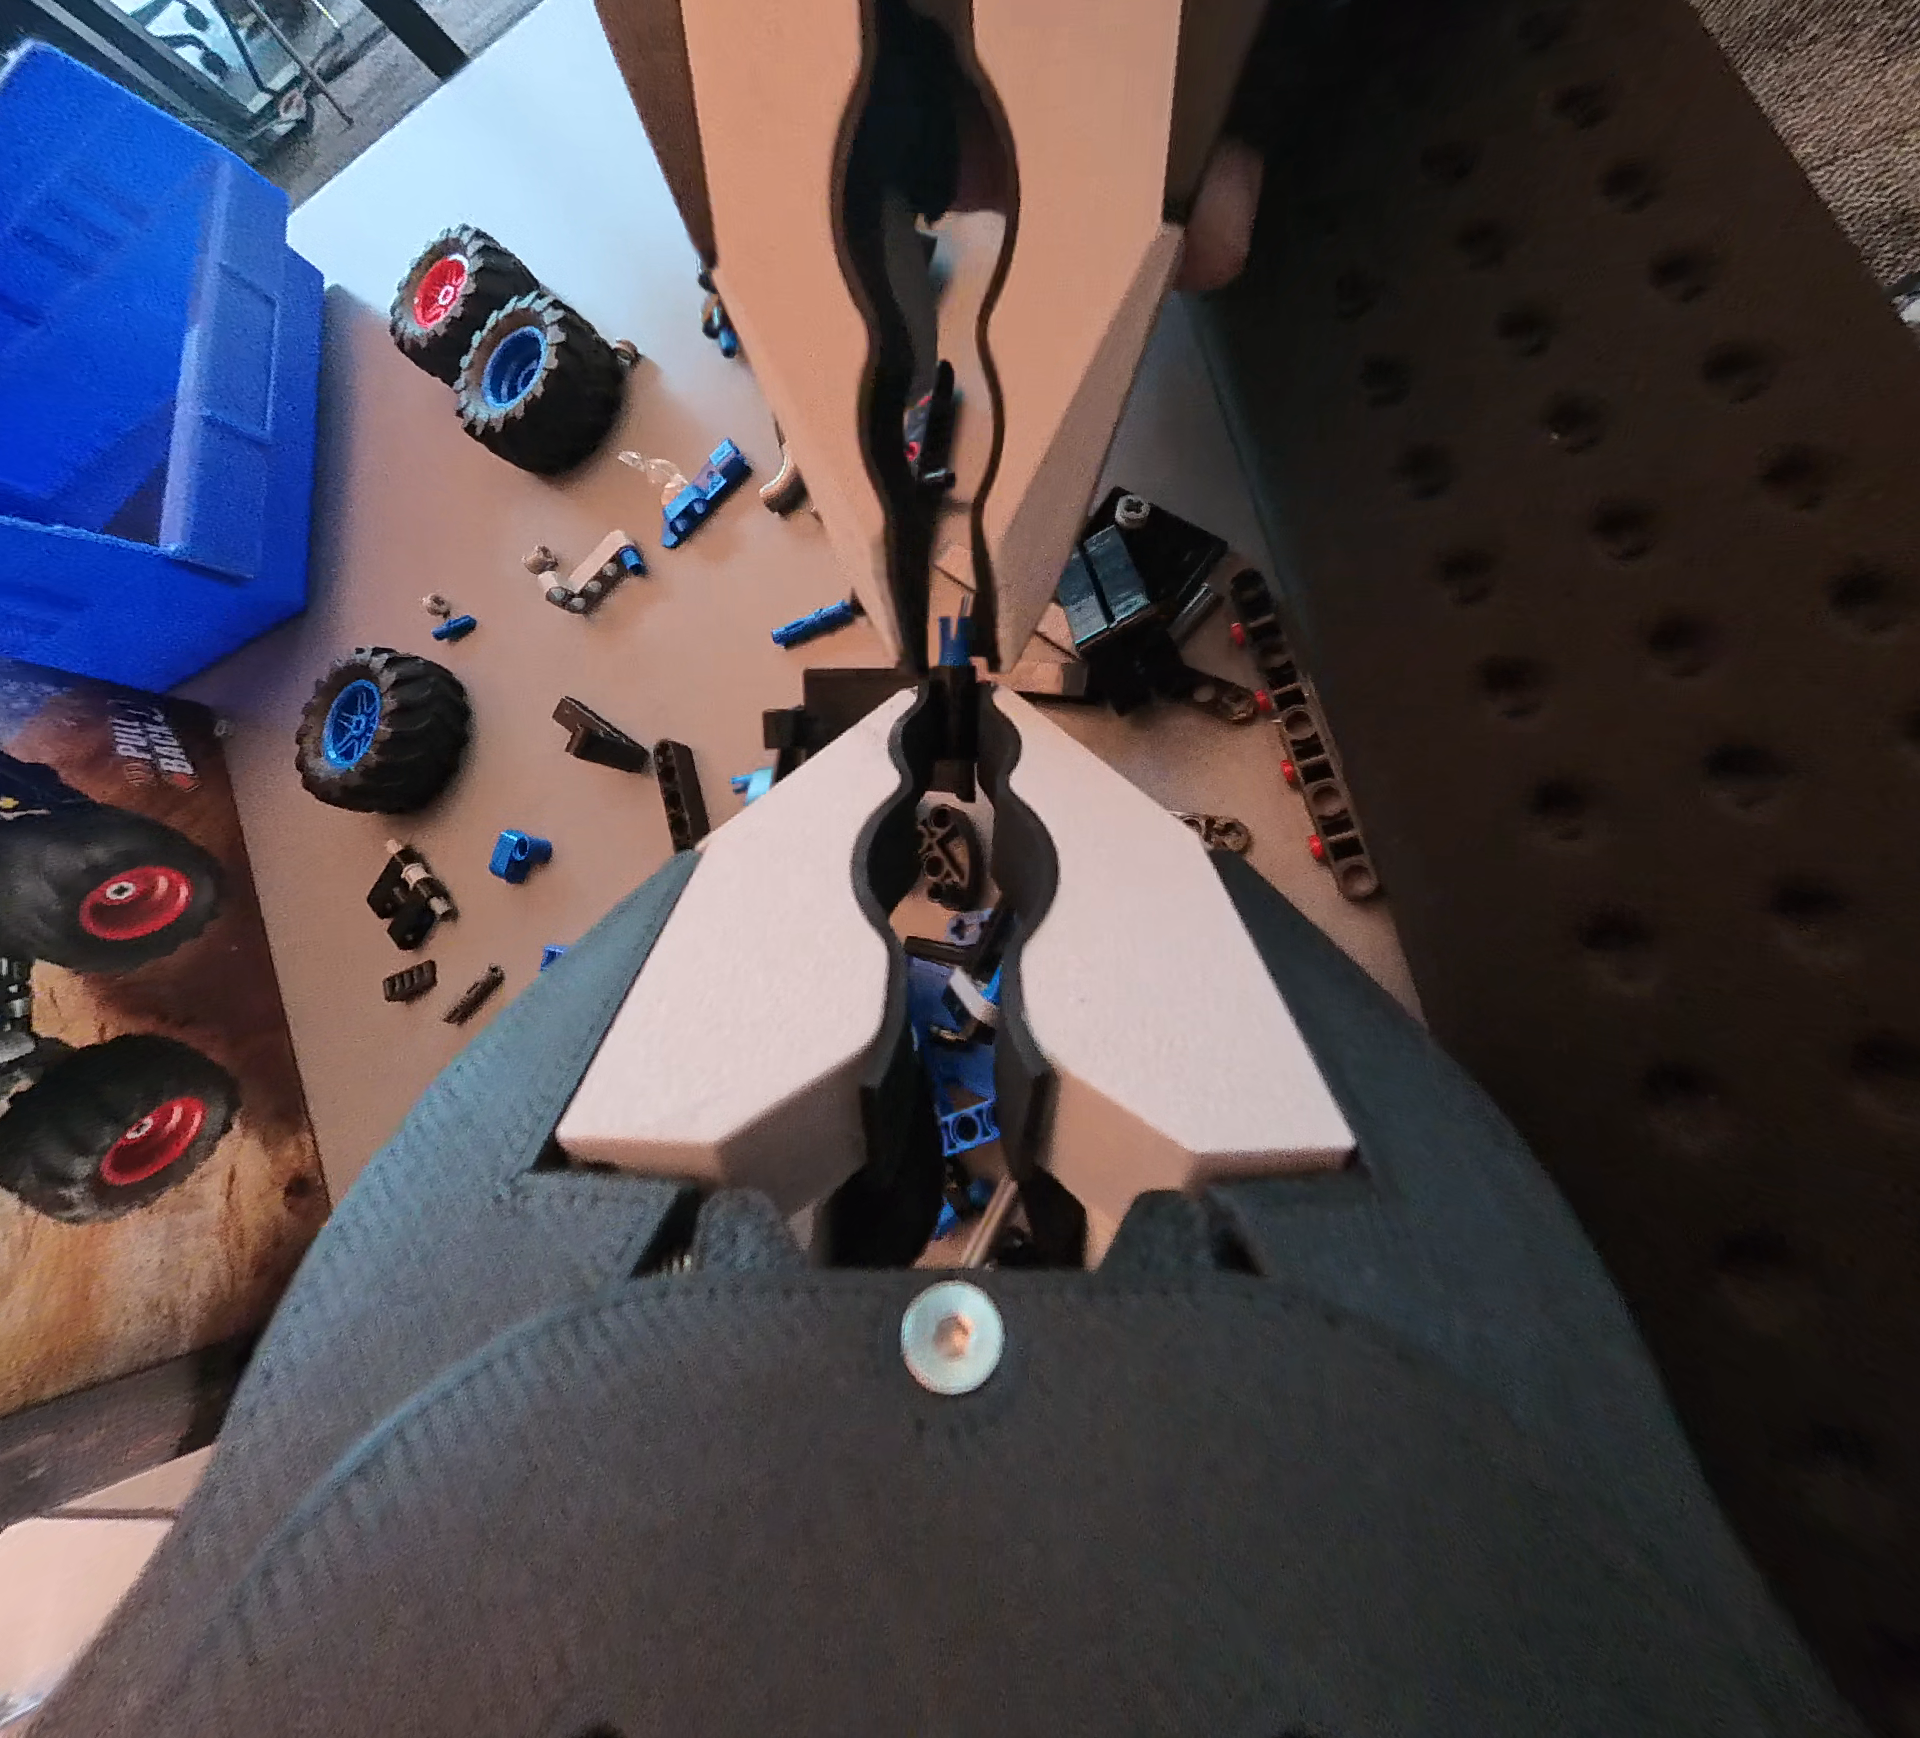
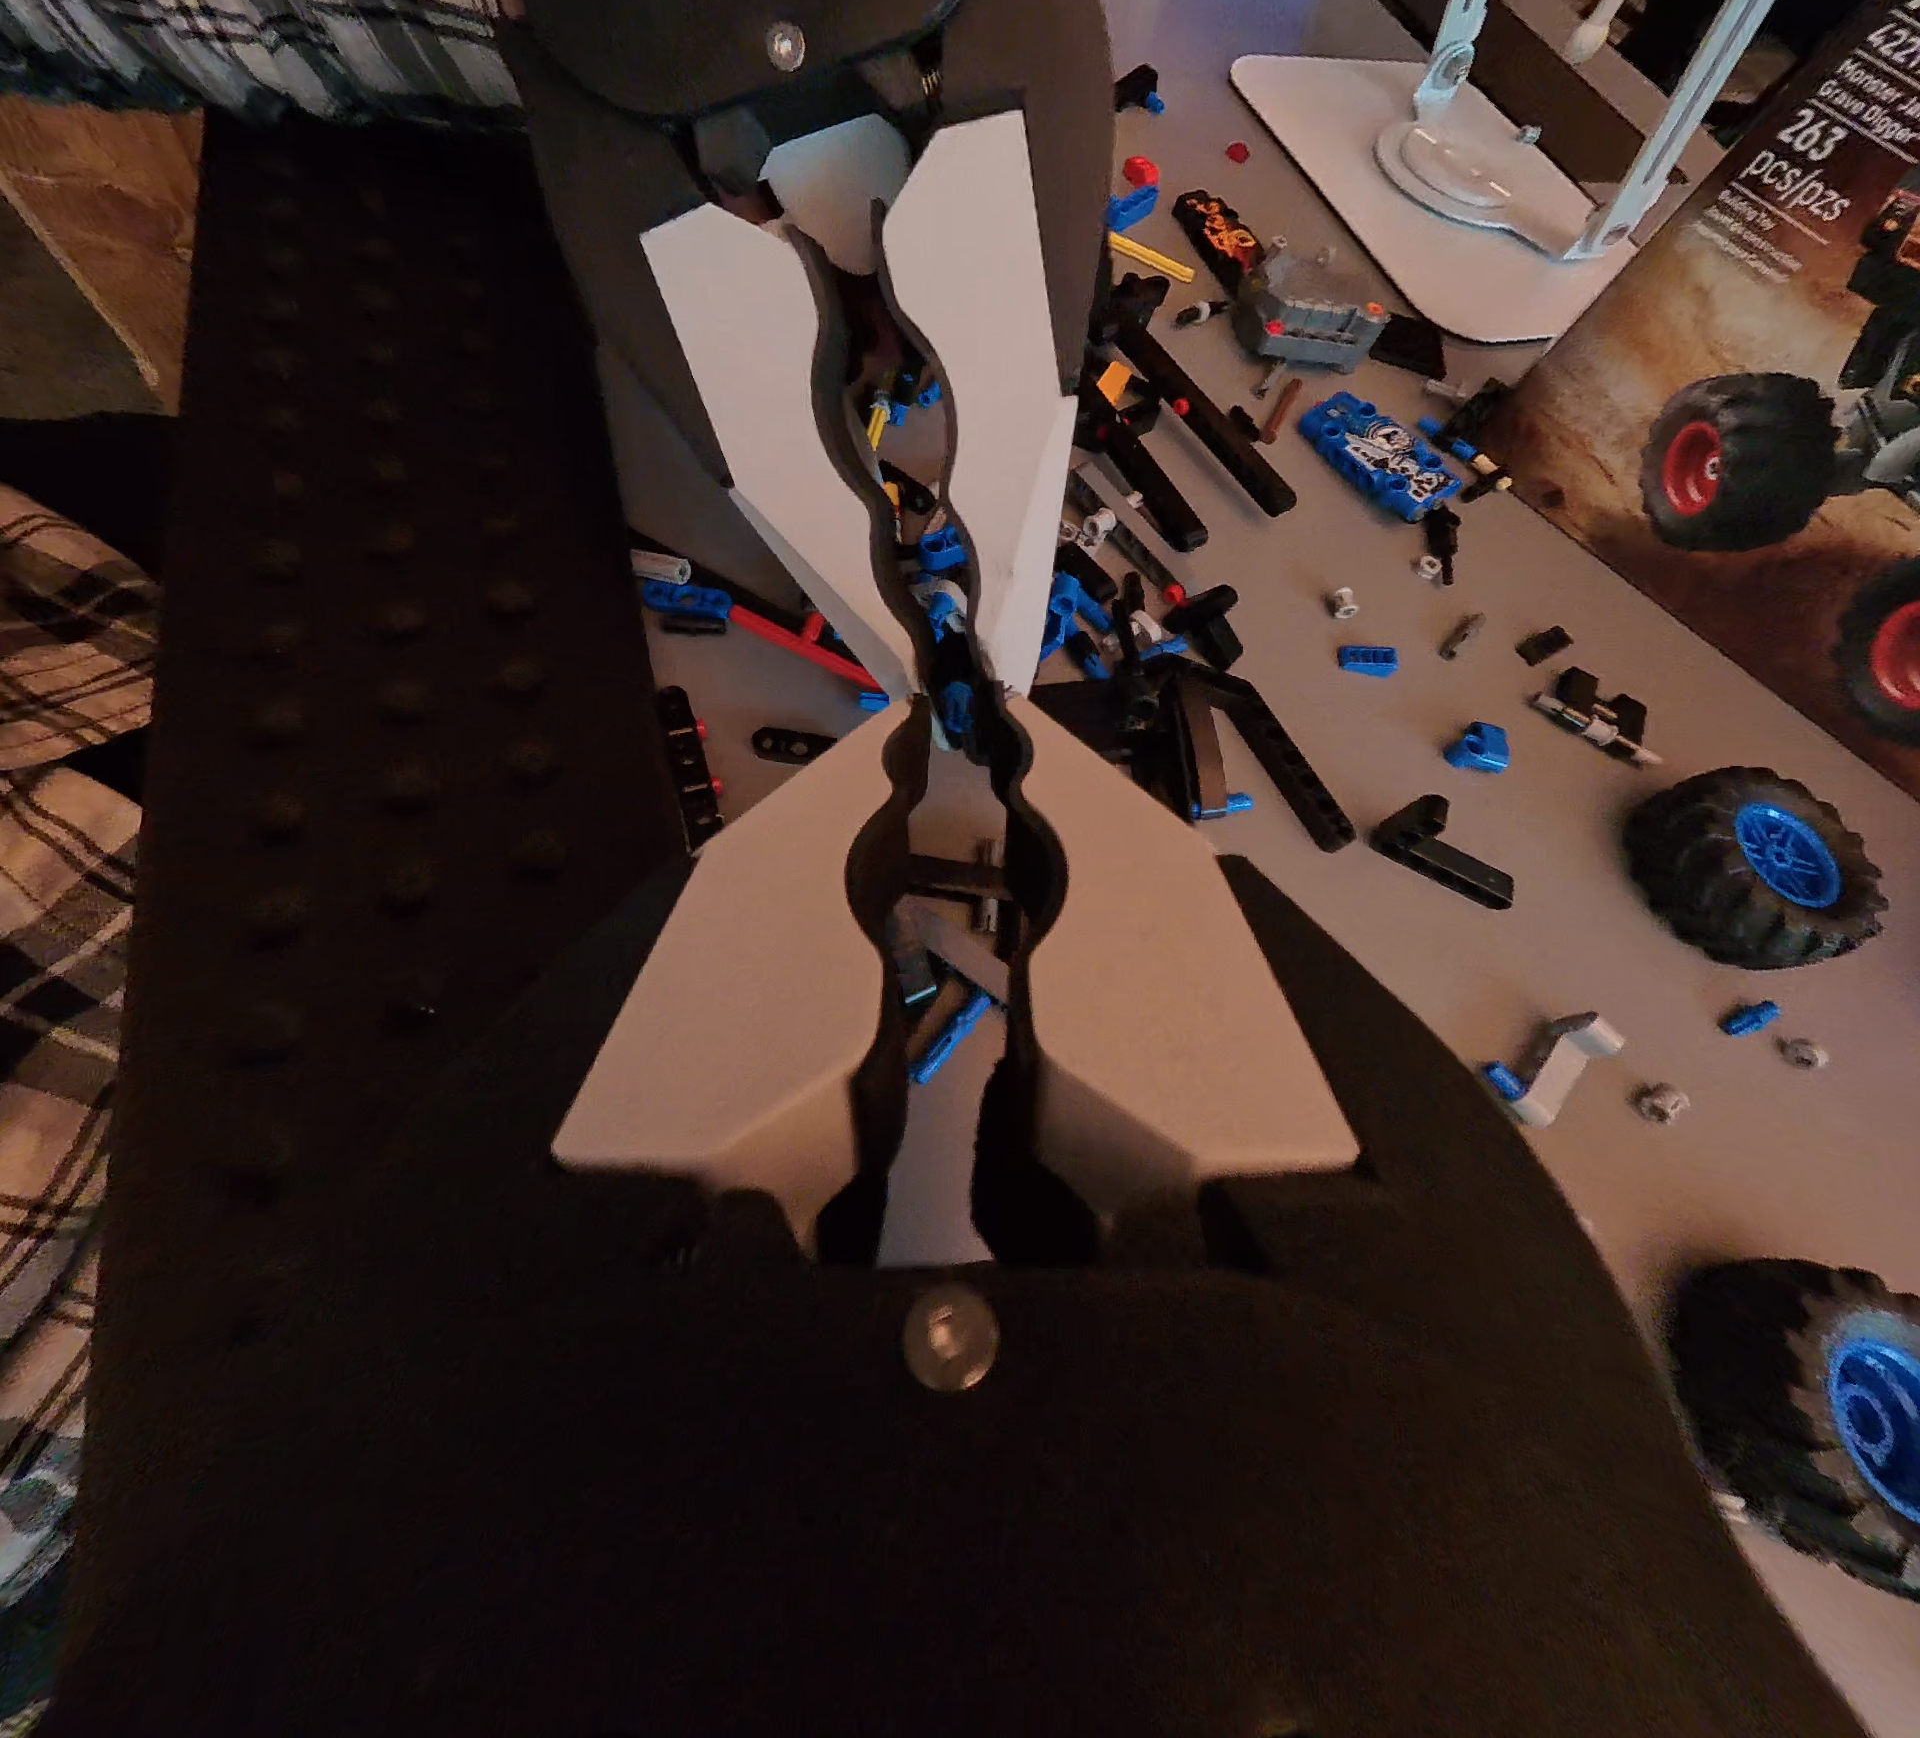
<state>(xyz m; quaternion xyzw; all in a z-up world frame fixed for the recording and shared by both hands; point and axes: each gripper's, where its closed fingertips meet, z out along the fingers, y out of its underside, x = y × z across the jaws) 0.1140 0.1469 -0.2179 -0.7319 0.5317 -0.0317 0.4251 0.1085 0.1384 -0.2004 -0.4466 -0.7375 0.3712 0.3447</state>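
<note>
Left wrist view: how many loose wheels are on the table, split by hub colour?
Red-hub wheels: 1
Blue-hub wheels: 2
Total: 3 loose wheels. The wheels printed on the box are not counted.

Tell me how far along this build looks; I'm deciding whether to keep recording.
Done: only small bits look joined, such as tyres on the wheels and a grey block. In hand: the left gripper and right gripper meet tip to tip, both shut on a small black-and-blue piece. Left: most parts lie loose on the table; no vehicle body shows.
</note>
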